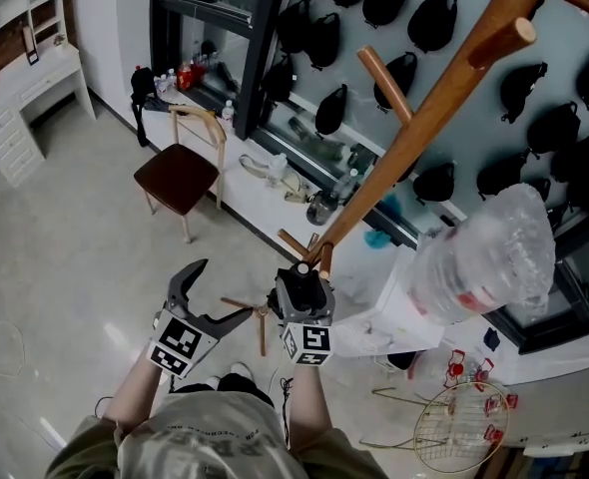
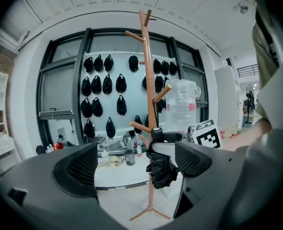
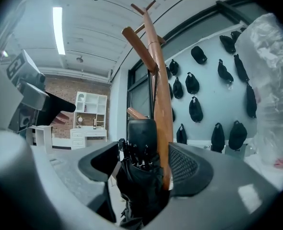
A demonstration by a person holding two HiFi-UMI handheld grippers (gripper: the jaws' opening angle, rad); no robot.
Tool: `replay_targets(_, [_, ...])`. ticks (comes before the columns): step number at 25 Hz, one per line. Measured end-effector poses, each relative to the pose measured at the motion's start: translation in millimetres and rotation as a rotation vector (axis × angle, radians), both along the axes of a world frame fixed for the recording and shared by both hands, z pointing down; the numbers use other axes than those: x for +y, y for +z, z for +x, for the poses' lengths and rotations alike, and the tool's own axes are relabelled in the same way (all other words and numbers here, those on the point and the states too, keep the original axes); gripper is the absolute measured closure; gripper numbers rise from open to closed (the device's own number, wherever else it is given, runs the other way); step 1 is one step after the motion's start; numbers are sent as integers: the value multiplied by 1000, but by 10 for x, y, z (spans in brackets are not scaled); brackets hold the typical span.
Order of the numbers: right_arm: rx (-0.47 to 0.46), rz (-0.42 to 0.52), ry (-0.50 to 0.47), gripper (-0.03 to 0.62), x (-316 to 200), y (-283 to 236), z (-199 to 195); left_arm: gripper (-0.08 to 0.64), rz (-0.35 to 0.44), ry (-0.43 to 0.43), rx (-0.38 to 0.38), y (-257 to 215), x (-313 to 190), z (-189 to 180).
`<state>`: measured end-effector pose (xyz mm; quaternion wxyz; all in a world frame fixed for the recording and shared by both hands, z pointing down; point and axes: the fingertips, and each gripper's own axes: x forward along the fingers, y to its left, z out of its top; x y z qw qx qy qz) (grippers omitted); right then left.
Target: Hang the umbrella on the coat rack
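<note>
Hanging looks nearly done: umbrella (image 2: 160,169) sits against coat rack (image 2: 150,80) pole, 6 o'clock of its upper pegs, between right tool's (image 3: 144,164) parted jaws. Left tool (image 1: 225,289) gapes empty. Remaining: pull right tool clear.

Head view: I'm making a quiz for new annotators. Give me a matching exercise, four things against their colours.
Things:
1 umbrella
2 coat rack
3 chair
4 drawer unit

Colours:
a white
b orange-brown wood
c black
d dark brown seat, pale frame

Pairs: 1-c, 2-b, 3-d, 4-a.
</note>
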<state>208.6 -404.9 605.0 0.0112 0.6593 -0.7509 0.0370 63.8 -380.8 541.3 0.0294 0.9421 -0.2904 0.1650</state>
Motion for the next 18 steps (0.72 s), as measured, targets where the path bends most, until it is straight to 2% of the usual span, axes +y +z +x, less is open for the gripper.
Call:
replay_targets(6, [1,17,27,275,194,-113,-30,74,5,7,20,-61,76,-66])
replay_targets(12, [-16,85,90,275,490,-522,-17,74,17,-4,56,-174,172,-135])
replay_targets(18, [-81,162,162,276,832,-1033,39,76,17,-62,168,-416,154,-163])
